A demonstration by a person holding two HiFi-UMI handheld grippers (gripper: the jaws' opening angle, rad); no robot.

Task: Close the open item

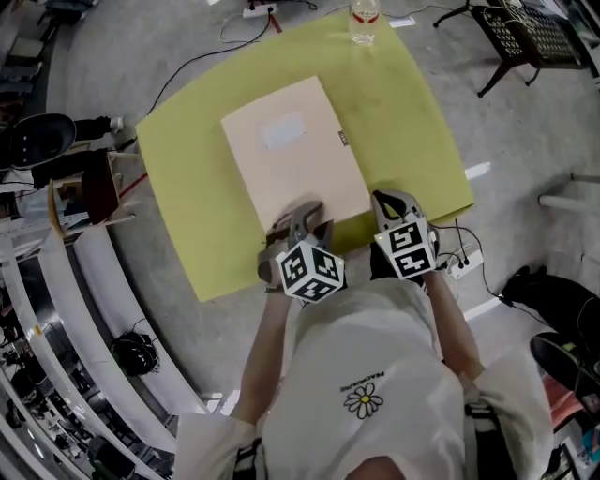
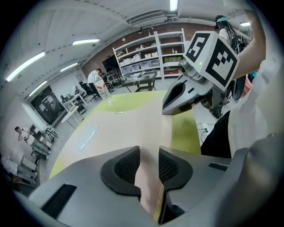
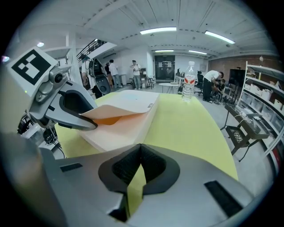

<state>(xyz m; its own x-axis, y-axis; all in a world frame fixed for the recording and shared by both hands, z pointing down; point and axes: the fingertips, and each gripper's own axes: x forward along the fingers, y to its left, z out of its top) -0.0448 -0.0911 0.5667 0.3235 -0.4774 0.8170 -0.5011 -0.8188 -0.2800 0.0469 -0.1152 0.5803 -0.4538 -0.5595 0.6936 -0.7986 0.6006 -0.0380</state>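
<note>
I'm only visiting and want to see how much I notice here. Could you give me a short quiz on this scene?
1. What lies between the jaws of the left claw?
A. a bottle
B. the folder cover
C. a cable
2. True or false: the water bottle stands on the folder cover.
3. What does the right claw hold?

Key: 1 B; 2 false; 3 nothing, it is shut and empty.

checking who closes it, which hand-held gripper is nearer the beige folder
Left. The left hand-held gripper has the folder cover's raised near edge between its jaws. The right hand-held gripper is shut, just beside the folder's near right corner, over the yellow table.
</note>
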